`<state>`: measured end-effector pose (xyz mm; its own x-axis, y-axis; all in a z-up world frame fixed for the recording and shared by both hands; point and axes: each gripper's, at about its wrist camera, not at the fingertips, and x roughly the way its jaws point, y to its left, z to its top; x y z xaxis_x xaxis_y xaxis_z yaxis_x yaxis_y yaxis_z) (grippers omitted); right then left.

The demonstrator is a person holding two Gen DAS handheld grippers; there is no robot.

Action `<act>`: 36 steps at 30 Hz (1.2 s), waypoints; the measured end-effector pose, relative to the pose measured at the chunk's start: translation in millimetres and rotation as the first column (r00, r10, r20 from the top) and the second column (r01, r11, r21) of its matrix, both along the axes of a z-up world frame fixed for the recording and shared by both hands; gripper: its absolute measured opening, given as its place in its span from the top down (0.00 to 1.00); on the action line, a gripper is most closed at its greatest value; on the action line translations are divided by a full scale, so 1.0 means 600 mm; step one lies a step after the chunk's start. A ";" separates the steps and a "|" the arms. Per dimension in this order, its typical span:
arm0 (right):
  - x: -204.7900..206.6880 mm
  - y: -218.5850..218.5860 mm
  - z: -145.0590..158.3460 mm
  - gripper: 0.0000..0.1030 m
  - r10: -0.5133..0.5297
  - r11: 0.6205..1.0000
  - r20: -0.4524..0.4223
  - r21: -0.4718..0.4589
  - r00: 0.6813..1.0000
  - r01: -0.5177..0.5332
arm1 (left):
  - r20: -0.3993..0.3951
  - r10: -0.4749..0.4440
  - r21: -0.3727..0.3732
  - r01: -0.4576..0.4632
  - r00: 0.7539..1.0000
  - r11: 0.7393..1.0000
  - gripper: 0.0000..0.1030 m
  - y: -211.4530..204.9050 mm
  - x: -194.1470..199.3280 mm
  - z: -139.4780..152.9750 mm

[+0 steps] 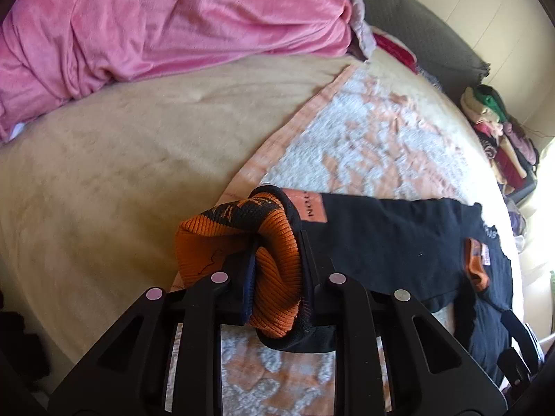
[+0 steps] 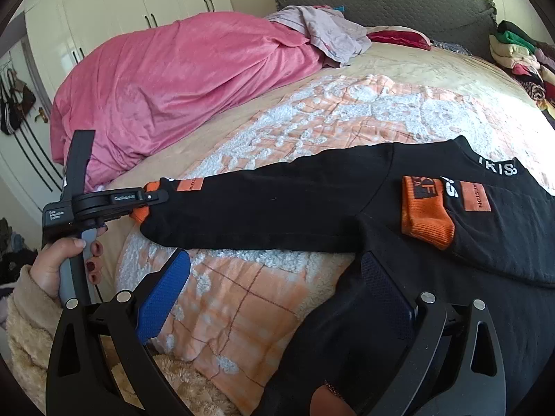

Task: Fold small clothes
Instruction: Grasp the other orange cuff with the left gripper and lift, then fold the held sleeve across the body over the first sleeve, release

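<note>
A black sweatshirt (image 2: 312, 208) with orange cuffs lies spread on the orange-and-white blanket (image 2: 242, 298). One sleeve stretches out to the left. My left gripper (image 1: 277, 277) is shut on that sleeve's orange ribbed cuff (image 1: 277, 263), which bunches between the fingers. In the right wrist view a hand (image 2: 59, 267) holds the left gripper (image 2: 152, 197) at the sleeve end. The other sleeve lies folded across the chest, its orange cuff (image 2: 426, 215) flat. My right gripper (image 2: 274, 294) stands open above the sweatshirt's lower edge, the blue pad (image 2: 163, 298) over the blanket, nothing gripped.
A bunched pink duvet (image 2: 180, 79) fills the bed's far left. A stack of folded clothes (image 2: 520, 55) sits at the far right near the grey headboard (image 2: 399, 3). White wardrobes (image 2: 121, 3) and hanging bags (image 2: 14, 107) stand beyond the bed.
</note>
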<state>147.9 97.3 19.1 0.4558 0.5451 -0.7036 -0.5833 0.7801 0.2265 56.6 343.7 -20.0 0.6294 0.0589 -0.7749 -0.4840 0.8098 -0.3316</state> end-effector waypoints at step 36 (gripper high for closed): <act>0.002 -0.286 0.032 0.04 -0.359 0.912 -0.045 0.196 0.932 0.361 | 0.244 -0.393 0.181 0.356 0.887 0.917 0.89 -0.307 0.063 0.186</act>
